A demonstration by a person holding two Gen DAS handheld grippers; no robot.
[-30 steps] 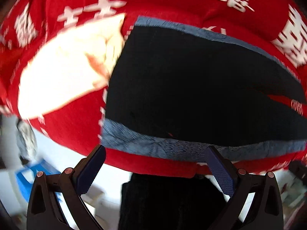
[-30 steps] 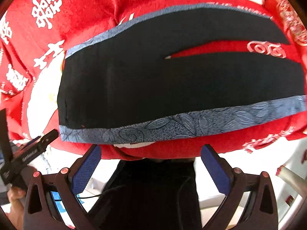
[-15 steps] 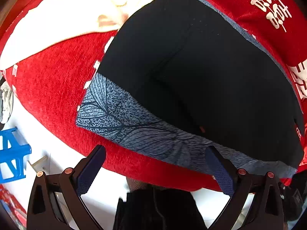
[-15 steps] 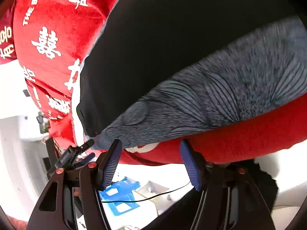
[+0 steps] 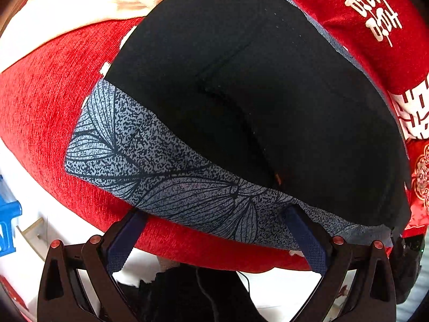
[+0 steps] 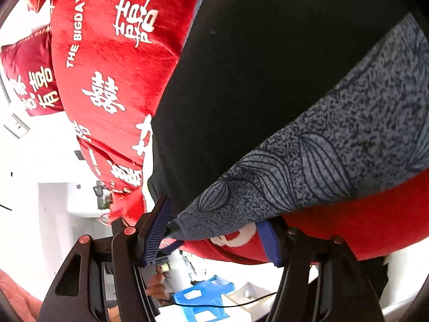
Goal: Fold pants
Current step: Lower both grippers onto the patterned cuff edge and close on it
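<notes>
Black pants [image 5: 254,86] with a grey leaf-patterned side stripe [image 5: 166,171] lie flat on a red cover [image 5: 40,102]. My left gripper [image 5: 214,230] is open, its jaws straddling the near stripe edge; the tips sit under or against the cloth. In the right wrist view the pants [image 6: 254,80] and stripe [image 6: 335,147] fill the frame. My right gripper [image 6: 214,230] is open around the stripe's near corner, the left pad [image 6: 155,230] beside it.
The red cover with white characters [image 6: 112,53] spreads over the surface. A white cloth patch [image 5: 80,5] lies at the far left. A blue stool [image 6: 206,300] and a black cable [image 6: 228,306] are on the white floor below the edge.
Both grippers have moved in close to the near stripe edge of the pants. The right gripper has narrowed around the corner and the left tips now meet the cloth.
</notes>
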